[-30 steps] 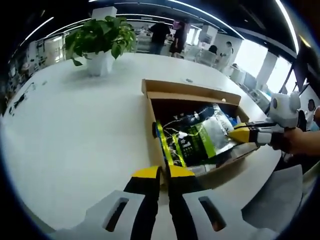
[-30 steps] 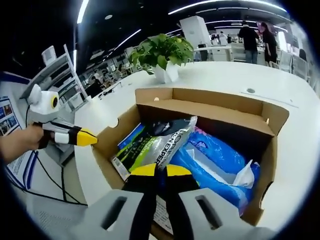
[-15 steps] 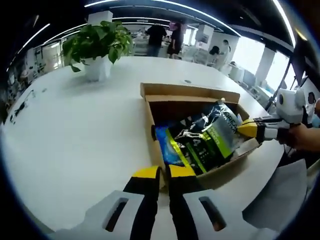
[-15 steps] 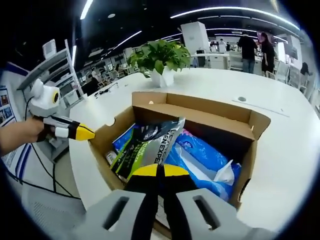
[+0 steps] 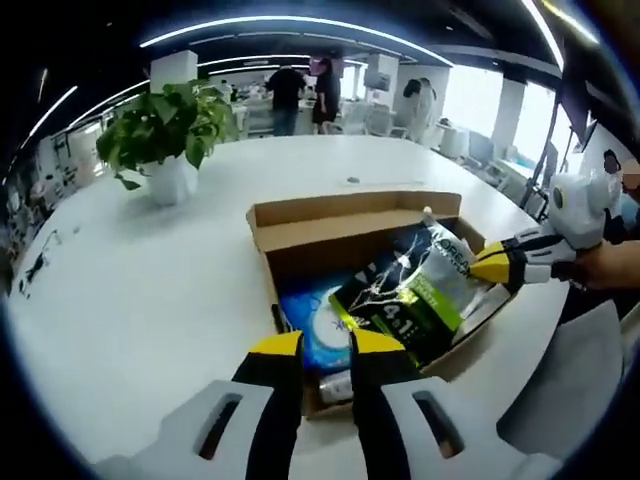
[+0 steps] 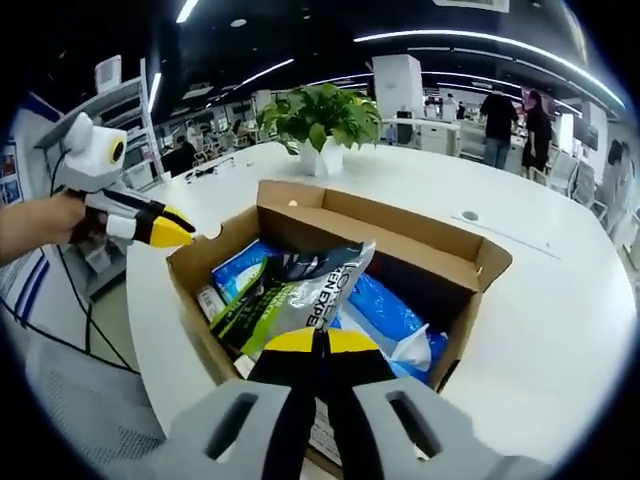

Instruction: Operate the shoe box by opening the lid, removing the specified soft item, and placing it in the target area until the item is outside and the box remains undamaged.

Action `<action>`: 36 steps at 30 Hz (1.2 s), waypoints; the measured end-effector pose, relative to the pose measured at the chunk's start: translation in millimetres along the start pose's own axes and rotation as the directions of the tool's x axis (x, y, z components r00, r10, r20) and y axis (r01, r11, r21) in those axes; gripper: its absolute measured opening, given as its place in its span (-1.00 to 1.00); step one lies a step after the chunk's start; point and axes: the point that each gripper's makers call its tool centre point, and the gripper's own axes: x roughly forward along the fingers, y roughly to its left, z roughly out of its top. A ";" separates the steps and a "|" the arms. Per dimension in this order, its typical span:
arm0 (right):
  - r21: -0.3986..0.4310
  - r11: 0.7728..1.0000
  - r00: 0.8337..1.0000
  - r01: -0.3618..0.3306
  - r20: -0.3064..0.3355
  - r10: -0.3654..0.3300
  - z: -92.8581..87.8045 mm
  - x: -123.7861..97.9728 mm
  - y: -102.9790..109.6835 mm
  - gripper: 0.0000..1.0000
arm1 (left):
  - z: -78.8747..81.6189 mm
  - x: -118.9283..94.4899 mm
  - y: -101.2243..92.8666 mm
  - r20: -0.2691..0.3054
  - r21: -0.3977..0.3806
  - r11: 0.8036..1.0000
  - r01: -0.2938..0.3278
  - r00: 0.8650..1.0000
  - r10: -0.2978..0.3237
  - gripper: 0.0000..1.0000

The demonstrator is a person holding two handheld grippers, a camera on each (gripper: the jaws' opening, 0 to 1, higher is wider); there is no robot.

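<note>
The green-and-black soft pouch (image 6: 290, 290) stood tilted in the open cardboard shoe box (image 6: 400, 235) at frame centre, its lower edge pinched between the closed jaws of the right gripper (image 6: 306, 342). Blue packets (image 6: 385, 310) lay beside it in the box. In the left gripper view the left gripper (image 5: 325, 345), jaws slightly apart and empty, hovered at the box's near wall. A potted plant (image 5: 165, 135) stood upper left on the white table (image 5: 130, 280). The pouch's print was partly unreadable.

The left hand-held gripper (image 5: 326, 343) is held with jaws slightly parted; the right hand-held gripper (image 6: 320, 341) is clamped, gripped by a hand (image 5: 612, 268).
</note>
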 end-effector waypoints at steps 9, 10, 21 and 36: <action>-0.025 0.999 0.999 0.033 -0.015 -0.034 -6.6 -6.3 -12.6 -1.00 | -2.4 22.9 -21.8 -0.060 -0.039 0.994 0.098 0.993 -0.101 -0.62; -0.027 0.999 0.999 0.035 -0.016 -0.035 -7.2 -6.9 -13.6 -1.00 | -2.5 24.9 -22.9 -0.063 -0.041 0.994 0.104 0.992 -0.106 -0.62; -0.071 0.995 0.996 0.072 -0.041 -0.075 -15.8 -12.3 -24.9 -1.00 | -15.8 43.6 -42.4 -0.138 -0.098 0.976 0.194 0.969 -0.206 -0.54; -0.047 0.995 0.995 0.085 -0.049 -0.087 -19.3 -14.6 -28.7 -1.00 | -19.6 57.6 -65.6 -0.144 -0.173 0.946 0.273 0.944 -0.298 -0.80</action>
